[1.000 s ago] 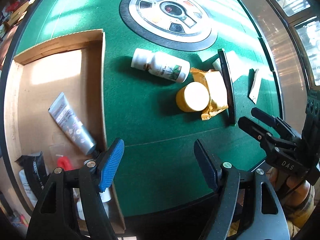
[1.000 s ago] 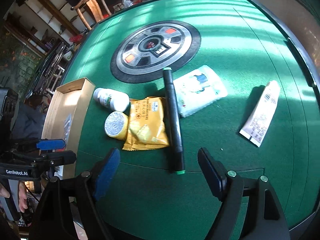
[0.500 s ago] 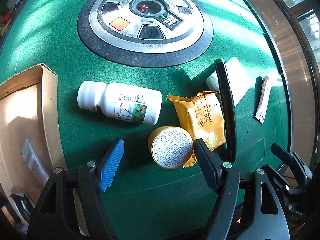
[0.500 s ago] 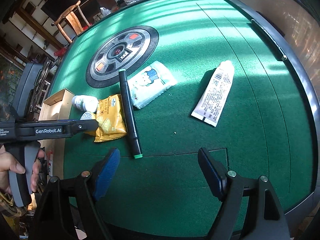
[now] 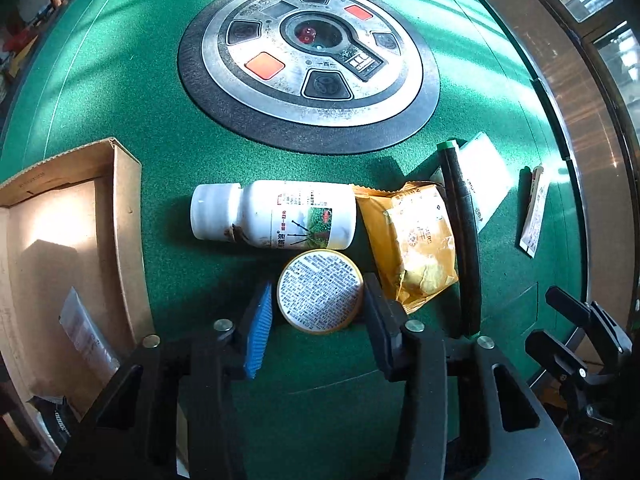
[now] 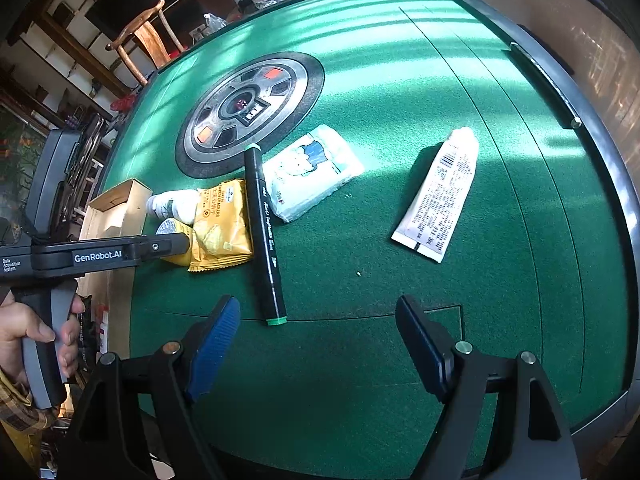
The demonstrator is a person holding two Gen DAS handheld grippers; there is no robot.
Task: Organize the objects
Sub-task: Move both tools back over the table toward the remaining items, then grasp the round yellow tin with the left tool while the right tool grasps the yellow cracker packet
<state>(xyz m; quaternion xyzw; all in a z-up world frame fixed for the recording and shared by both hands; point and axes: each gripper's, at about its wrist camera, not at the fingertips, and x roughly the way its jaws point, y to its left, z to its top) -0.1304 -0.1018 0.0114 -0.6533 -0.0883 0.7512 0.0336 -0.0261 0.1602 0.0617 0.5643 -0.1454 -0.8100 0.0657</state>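
Note:
My left gripper point(image 5: 318, 316) has closed in around a round yellow jar point(image 5: 321, 291) that stands on the green table; the right finger touches it, the blue left pad is a sliver away. A white bottle point(image 5: 276, 214) lies just beyond it. A yellow snack packet point(image 5: 416, 240), a black marker point(image 5: 464, 240), a white tissue pack point(image 6: 310, 176) and a white tube point(image 6: 440, 192) lie to the right. My right gripper point(image 6: 320, 340) is open and empty above the table's near edge, in front of the marker point(image 6: 266, 232).
A cardboard box point(image 5: 128, 216) stands at the left with a silver tube point(image 5: 86, 336) inside. A round control panel point(image 5: 310, 60) sits in the table's middle. The table's raised rim point(image 6: 560, 80) runs along the right.
My left gripper moved forward and narrowed around the yellow jar. My right gripper drew closer to the marker and stayed open.

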